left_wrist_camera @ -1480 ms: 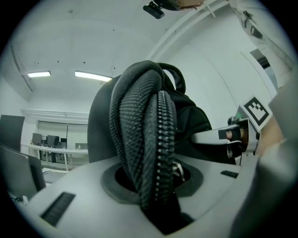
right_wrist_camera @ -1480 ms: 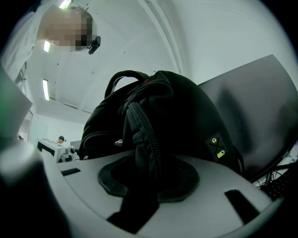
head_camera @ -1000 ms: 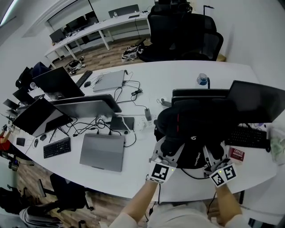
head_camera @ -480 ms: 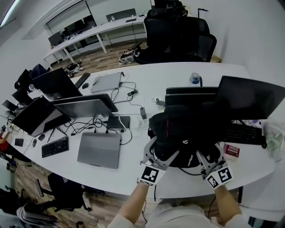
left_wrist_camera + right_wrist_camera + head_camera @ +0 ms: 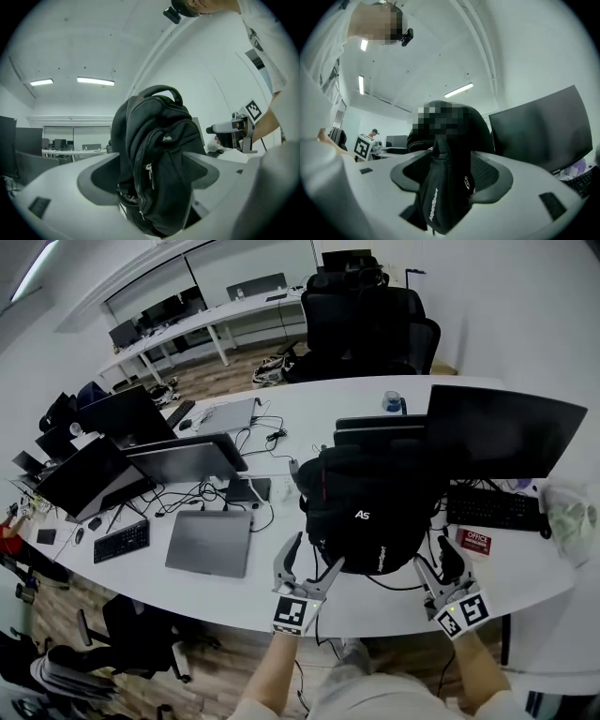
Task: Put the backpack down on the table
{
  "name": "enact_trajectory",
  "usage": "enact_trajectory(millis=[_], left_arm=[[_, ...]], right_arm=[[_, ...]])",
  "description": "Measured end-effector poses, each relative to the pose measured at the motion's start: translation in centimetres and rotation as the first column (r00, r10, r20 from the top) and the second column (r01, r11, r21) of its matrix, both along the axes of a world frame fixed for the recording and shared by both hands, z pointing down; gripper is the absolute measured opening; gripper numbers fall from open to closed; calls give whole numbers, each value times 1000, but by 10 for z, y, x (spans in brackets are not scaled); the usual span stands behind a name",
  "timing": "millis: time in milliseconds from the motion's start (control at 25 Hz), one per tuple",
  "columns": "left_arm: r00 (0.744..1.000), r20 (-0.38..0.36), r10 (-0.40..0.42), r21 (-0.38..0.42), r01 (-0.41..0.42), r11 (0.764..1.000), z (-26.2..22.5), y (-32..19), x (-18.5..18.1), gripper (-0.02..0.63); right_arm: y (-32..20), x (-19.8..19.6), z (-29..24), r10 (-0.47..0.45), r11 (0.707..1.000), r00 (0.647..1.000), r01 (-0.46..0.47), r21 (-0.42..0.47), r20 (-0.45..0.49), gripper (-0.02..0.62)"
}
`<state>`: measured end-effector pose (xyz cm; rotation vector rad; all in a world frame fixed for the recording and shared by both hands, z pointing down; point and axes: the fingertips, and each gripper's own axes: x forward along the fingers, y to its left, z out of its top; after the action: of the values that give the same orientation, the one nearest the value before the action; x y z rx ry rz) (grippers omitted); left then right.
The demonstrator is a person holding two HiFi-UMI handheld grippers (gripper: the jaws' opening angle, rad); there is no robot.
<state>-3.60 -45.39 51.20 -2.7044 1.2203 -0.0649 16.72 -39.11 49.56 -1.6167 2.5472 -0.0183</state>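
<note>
**Head view: the bag sits on the table**

Head view shows the black backpack (image 5: 366, 507) standing up on the white table (image 5: 469, 390). It is near the front edge, just in front of a dark monitor (image 5: 502, 432) and beside a keyboard (image 5: 492, 509).

The left gripper (image 5: 317, 553) has its jaws spread wide. The bag's lower side is between them, but they do not look like they are squeezing it.

The right gripper (image 5: 436, 559) has its jaws closer together. A floppy strap (image 5: 436, 197) of the bag runs between them, and it looks pinched.

The bag is soft cloth. It looks full and puffy, so I think it is a bit heavy. It will bend and sag if you grab it in the wrong spot. It could also tip over, because it is tall.

The best place to hold it is the loop handle (image 5: 161, 90) on top, or a strap. The smooth front would slip.
</note>
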Motion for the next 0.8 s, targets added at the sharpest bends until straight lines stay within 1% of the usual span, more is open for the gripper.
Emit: enact_trajectory(millis=[240, 400, 480, 520, 560, 600, 640, 720, 760, 800], left_arm=[[995, -56, -85, 13, 85, 996, -22, 64, -18, 394], [983, -97, -159, -7, 159, 987, -31, 111, -35, 391], [975, -122, -184, -18, 184, 983, -31, 134, -45, 375], [972, -125, -200, -21, 199, 980, -31, 145, -50, 355], [968, -123, -217, -21, 216, 976, -31, 155, -56, 321], [966, -117, -232, -21, 232, 973, -32, 163, -62, 287], [963, -112, -244, -20, 243, 970, -33, 171, -67, 262], [958, -108, -265, -23, 264, 964, -35, 184, -76, 188], [954, -111, -277, -25, 276, 961, -36, 189, -81, 165], [950, -118, -289, -28, 288, 957, -38, 195, -86, 123]], right_arm=[[73, 26, -18, 31, 999, 999, -31, 28, 14, 255], [125, 40, -22, 42, 999, 999, -43, 33, 24, 253], [151, 47, -24, 54, 998, 998, -54, 33, 25, 253], [162, 51, -25, 60, 998, 998, -61, 33, 29, 252], [172, 54, -25, 67, 997, 997, -68, 32, 36, 242], [181, 56, -26, 73, 997, 996, -75, 33, 44, 214], [189, 58, -26, 79, 996, 996, -81, 34, 52, 201], [202, 60, -27, 85, 996, 995, -88, 36, 60, 181], [207, 59, -27, 86, 995, 994, -88, 36, 63, 170], [212, 58, -26, 86, 995, 994, -88, 35, 65, 158]])
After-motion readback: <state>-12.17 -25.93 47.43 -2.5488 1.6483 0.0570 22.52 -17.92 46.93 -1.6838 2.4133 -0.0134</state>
